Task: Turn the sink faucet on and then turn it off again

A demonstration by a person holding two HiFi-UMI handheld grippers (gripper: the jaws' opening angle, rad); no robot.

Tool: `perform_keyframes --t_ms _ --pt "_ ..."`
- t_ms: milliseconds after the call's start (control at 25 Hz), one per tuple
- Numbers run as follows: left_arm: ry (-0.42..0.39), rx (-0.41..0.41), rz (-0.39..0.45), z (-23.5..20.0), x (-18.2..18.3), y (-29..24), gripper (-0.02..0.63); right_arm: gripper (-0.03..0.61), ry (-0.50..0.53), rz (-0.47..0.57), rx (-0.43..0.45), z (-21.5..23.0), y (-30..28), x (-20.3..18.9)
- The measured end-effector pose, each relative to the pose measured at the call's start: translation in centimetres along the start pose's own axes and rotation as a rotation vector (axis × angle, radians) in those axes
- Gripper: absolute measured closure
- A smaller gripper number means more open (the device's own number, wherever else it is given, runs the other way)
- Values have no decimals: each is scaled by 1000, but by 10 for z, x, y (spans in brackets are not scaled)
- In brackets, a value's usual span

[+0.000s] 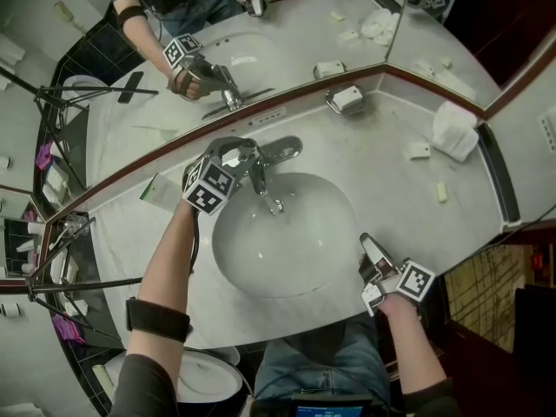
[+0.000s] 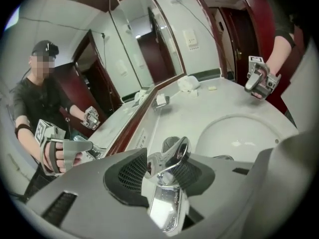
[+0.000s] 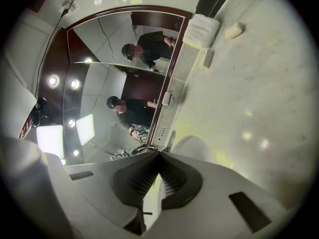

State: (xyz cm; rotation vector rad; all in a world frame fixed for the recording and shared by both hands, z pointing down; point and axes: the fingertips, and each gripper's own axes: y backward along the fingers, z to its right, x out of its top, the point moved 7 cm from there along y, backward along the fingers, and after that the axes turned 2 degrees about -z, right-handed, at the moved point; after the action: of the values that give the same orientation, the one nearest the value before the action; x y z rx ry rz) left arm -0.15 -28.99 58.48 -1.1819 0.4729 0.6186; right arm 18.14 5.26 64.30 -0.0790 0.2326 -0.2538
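The left gripper (image 1: 236, 156) is clamped on the faucet handle (image 1: 282, 150). The handle sits at the far rim of the sink (image 1: 261, 259), its long axis running right from the jaws. The right gripper (image 1: 369, 243), jaws together and empty, rests by the sink's near right rim, well apart. A soap dish (image 1: 346, 100) and a towel (image 1: 453, 131) lie farther off, so I judge the handle's swing unobstructed.

The faucet (image 1: 278, 151) behind the sink basin (image 1: 287, 254) is mirror-bright chromed metal; the basin looks like glossy white ceramic; the countertop (image 1: 387, 168) around the basin is pale, smooth stone with a soft sheen. Right of the basin lies a white cloth towel (image 1: 456, 133); the left gripper (image 2: 167, 166) has a matt grey plastic shell and 2 dark ribbed pads (image 2: 130, 173).
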Motion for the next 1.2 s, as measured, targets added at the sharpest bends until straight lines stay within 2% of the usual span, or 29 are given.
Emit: perform_keyframes --t_ms 120,360,480,680,880,1000,1120,1200 --pt "6 -24 -9 -3 3 -1 462 565 3 -5 -15 3 2 2" --pt "-23 -24 -22 -1 2 -3 460 565 15 -17 -23 5 -1 3" --pt "-6 -4 -43 -1 3 -2 460 565 31 -35 -32 3 -5 5" --pt "125 41 -60 10 -1 17 466 565 114 -94 -97 -7 -7 16" --pt "274 114 -29 21 -1 70 468 565 298 -176 -131 -34 -20 40" --pt "387 181 3 31 -1 104 512 565 416 -224 -156 -52 -27 52" --pt "525 248 50 48 2 138 608 565 570 -273 -192 -78 -35 67" --pt "605 278 78 65 3 158 611 565 625 -294 -174 -98 -44 71"
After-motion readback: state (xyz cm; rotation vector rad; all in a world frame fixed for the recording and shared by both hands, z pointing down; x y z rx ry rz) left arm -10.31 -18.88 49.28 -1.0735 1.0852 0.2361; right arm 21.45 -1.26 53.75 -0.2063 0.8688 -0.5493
